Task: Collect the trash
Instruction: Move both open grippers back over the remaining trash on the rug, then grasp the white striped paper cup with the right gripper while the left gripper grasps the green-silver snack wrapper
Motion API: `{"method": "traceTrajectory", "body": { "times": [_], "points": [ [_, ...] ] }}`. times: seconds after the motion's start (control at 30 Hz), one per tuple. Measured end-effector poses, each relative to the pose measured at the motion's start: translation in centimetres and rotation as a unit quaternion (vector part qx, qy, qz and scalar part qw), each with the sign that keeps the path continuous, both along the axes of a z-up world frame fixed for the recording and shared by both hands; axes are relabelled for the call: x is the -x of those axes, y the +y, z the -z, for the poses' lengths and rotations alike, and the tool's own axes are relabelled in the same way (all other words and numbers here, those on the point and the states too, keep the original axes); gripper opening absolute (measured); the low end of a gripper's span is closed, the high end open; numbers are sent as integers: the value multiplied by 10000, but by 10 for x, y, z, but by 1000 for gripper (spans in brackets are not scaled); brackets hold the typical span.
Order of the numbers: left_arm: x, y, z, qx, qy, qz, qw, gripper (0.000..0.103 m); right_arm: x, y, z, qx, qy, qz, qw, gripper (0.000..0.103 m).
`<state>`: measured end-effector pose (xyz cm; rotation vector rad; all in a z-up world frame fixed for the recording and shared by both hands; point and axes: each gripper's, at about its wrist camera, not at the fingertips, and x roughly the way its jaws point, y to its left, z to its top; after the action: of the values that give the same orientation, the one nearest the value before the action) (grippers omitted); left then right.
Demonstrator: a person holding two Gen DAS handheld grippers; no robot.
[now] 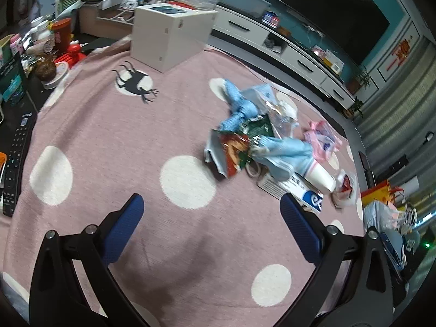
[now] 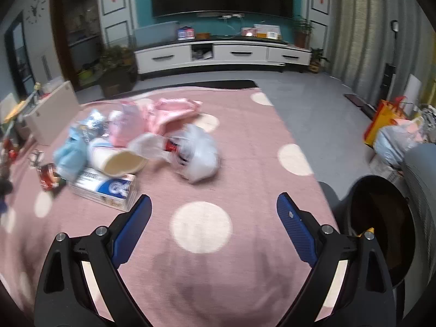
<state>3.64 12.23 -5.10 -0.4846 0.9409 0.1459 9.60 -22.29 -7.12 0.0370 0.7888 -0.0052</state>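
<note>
A heap of trash lies on a pink cloth [image 1: 109, 141] with white dots. It holds a green and red snack bag [image 1: 234, 150], light blue wrappers [image 1: 242, 106], a paper cup [image 1: 321, 175], a white and blue carton [image 1: 294, 190] and a pink wrapper [image 1: 321, 139]. My left gripper [image 1: 212, 204] hovers open over the cloth, short of the heap. In the right wrist view the cup [image 2: 120, 160], the carton [image 2: 106, 188], a crumpled clear bag [image 2: 196, 152] and the pink wrapper [image 2: 163, 109] lie ahead and to the left. My right gripper [image 2: 214, 204] is open and holds nothing.
A white box [image 1: 171, 35] stands at the cloth's far edge, with jars, a keyboard [image 1: 16, 158] and clutter to the left. A dark round bin [image 2: 381, 226] sits off the cloth's right edge. Bags [image 2: 392, 130] stand on the grey floor, and a TV cabinet [image 2: 223, 54] lines the far wall.
</note>
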Motion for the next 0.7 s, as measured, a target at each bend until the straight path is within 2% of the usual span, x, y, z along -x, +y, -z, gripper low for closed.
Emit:
{"method": "traceTrajectory", "body": {
  "times": [0.2, 0.33, 0.5, 0.6, 0.7],
  "points": [
    [-2, 16, 4, 20, 57, -189, 9998, 98, -26, 28, -16, 222, -51, -190, 9996, 91],
    [-4, 20, 6, -7, 94, -214, 9997, 92, -61, 49, -19, 51, 149, -342, 9993, 91],
    [-8, 26, 12, 127, 183, -284, 9993, 77, -104, 81, -7, -430, 733, -491, 9952, 91],
    [-12, 28, 16, 109, 238, -271, 9993, 76, -117, 99, 6, -721, 1082, -574, 9899, 91],
    [-18, 29, 17, 152, 214, -271, 9993, 76, -128, 117, 22, -718, 1300, -622, 9869, 91]
  ]
}}
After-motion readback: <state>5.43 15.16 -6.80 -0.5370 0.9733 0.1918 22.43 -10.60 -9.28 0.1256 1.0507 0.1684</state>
